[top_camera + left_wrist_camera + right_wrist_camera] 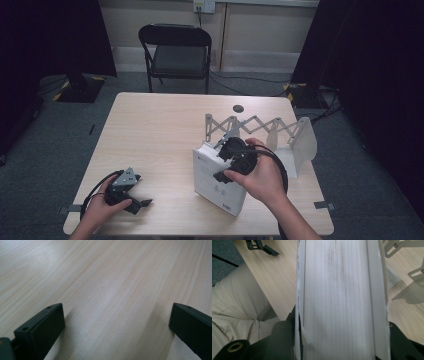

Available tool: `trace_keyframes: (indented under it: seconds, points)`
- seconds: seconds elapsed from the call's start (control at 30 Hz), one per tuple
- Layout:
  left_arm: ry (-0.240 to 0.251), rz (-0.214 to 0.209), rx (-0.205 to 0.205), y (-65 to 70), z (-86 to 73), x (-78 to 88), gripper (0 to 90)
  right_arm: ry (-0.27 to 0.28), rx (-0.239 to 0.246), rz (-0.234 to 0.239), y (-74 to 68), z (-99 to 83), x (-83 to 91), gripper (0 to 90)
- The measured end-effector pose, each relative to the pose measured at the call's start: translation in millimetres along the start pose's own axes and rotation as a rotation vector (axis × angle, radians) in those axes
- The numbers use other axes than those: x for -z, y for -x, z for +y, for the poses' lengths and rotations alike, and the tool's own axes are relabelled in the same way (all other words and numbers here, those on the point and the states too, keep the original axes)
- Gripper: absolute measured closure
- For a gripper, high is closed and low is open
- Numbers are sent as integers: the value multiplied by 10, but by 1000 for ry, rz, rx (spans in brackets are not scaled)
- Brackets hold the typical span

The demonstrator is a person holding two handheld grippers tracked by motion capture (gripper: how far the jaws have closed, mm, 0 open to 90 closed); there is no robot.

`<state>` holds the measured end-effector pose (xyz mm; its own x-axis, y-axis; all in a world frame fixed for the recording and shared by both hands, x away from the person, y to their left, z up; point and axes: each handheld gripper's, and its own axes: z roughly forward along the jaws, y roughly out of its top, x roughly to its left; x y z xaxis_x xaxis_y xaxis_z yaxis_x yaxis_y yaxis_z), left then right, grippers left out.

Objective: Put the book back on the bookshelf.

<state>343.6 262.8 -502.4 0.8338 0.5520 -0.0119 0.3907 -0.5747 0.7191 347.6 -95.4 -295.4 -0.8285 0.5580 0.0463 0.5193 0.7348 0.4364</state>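
- The tabletop (150,130) is pale wood and carries everything. A white folding rack (280,132) stands toward its far right, its scissor-lattice back stretched sideways, with upright divider plates along it.
- The book (216,180), thick and white-covered, stands just in front of the rack's near-left end. In the high view it tips a little, its cover facing the person's side.
- In the right claw view its page block (342,290) runs straight away from the camera. So the long axis points away from the claw, toward the rack.
- The right claw (239,159) pinches the book across its thickness from the top, one jaw on each cover.
- The left claw (134,200) rests low on the tabletop at the near left, well apart from the book. Its jaws are spread wide with nothing between them but bare wood (112,302).
- The step in hand looks like slotting the book into the rack. To do it well, the right claw should likely bring the book fully upright and line it up with a gap between two dividers. It should then lower the book straight, so that no corner catches a plate.
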Motion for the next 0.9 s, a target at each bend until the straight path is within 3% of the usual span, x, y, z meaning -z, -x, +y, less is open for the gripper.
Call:
trace_keyframes:
  seconds: [0.9]
  points:
    - [-1, 0, 0, 0, 0, 0, 0, -6, -42, -18, 146, -233, 149, 530]
